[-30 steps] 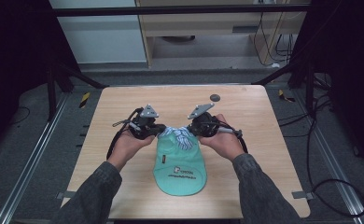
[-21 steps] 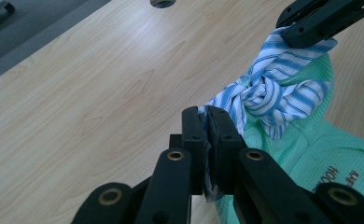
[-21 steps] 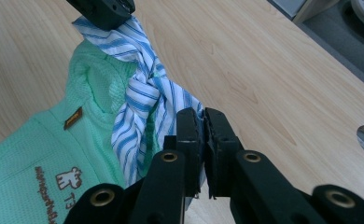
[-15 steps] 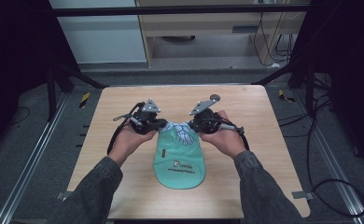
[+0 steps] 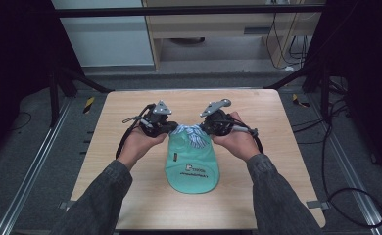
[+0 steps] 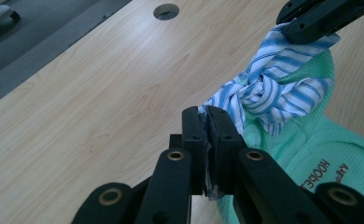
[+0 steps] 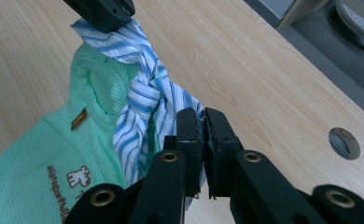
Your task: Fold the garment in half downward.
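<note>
A mint-green bib-like cloth (image 5: 191, 166) with a small printed logo lies flat at the middle of the wooden table (image 5: 130, 205). Two blue-and-white striped ties (image 5: 191, 135) at its far end are twisted together in a knot (image 6: 264, 91). My left gripper (image 5: 172, 128) is shut on one tie end, with striped fabric pinched between its jaws (image 6: 207, 116). From the other side, my right gripper (image 5: 203, 129) is shut on the second tie end (image 7: 202, 119). Each gripper view has the opposite gripper at its top edge (image 6: 320, 18) (image 7: 103, 11), clamped on the striped fabric (image 7: 143, 88).
A round cable hole (image 7: 344, 142) sits in the tabletop near its far edge (image 6: 166, 10). Black cables trail from both grippers across the wood. Metal frame rails (image 5: 32, 161) run along the table's sides, and a cabinet (image 5: 218, 29) stands behind the table.
Both hands and the cloth have edged slightly toward the far side of the table. The grips on the two tie ends are unchanged.
</note>
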A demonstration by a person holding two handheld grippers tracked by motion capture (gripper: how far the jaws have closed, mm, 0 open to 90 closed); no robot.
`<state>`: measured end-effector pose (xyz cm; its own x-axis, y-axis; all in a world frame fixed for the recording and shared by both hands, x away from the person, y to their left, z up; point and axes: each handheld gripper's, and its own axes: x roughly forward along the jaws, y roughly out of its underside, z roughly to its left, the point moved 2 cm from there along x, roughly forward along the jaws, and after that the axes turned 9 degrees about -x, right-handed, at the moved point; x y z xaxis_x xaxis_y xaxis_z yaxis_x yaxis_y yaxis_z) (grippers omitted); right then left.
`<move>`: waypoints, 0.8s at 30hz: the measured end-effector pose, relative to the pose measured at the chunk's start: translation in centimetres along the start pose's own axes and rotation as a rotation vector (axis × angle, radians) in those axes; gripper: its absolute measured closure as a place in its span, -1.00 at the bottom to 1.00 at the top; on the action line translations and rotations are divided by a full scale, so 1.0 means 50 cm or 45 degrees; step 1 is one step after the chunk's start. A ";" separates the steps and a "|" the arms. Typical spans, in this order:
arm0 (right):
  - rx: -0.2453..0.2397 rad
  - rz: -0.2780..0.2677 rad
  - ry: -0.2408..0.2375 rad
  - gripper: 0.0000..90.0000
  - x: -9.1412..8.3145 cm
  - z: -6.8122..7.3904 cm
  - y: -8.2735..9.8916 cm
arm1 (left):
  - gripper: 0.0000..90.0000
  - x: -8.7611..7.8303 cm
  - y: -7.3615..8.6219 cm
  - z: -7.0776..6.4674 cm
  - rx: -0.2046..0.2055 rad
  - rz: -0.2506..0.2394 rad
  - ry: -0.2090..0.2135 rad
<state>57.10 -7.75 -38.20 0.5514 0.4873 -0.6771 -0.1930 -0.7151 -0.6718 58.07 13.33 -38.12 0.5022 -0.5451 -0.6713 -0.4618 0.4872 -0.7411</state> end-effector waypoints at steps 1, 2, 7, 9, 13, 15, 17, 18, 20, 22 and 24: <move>-0.001 0.000 0.004 0.90 -0.001 -0.002 -0.001 | 0.92 0.000 -0.002 0.002 -0.002 -0.002 0.000; 0.001 0.000 0.006 0.90 -0.001 -0.003 -0.003 | 0.92 0.000 -0.007 0.004 -0.001 -0.002 -0.003; 0.005 -0.009 0.017 0.90 -0.002 -0.015 -0.011 | 0.92 0.004 -0.017 0.009 -0.005 -0.004 -0.008; -0.004 0.002 0.015 0.90 0.002 -0.014 -0.009 | 0.92 0.008 -0.015 0.010 0.003 0.010 -0.012; -0.005 0.009 0.013 0.90 0.008 -0.017 -0.006 | 0.92 0.013 -0.018 0.011 0.012 0.016 -0.019; 0.000 0.005 0.015 0.90 0.009 -0.022 -0.007 | 0.92 0.013 -0.025 0.014 0.015 0.018 -0.022; 0.004 0.001 0.022 0.90 0.008 -0.029 -0.008 | 0.92 0.013 -0.033 0.017 0.009 0.009 -0.029; 0.013 -0.004 0.026 0.90 0.008 -0.032 -0.010 | 0.92 0.013 -0.036 0.017 0.006 0.005 -0.029; 0.019 -0.011 0.036 0.90 0.006 -0.039 -0.011 | 0.92 0.014 -0.043 0.018 0.009 0.000 -0.035; 0.024 -0.012 0.041 0.90 0.006 -0.043 -0.009 | 0.92 0.017 -0.045 0.015 0.029 0.000 -0.038; 0.019 -0.005 0.039 0.90 0.008 -0.043 -0.005 | 0.92 0.021 -0.042 0.011 0.055 0.018 -0.046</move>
<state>59.12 -8.44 -37.66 0.5766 0.4741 -0.6653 -0.2027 -0.7058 -0.6787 59.98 12.13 -37.27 0.5223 -0.5134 -0.6809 -0.4376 0.5240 -0.7307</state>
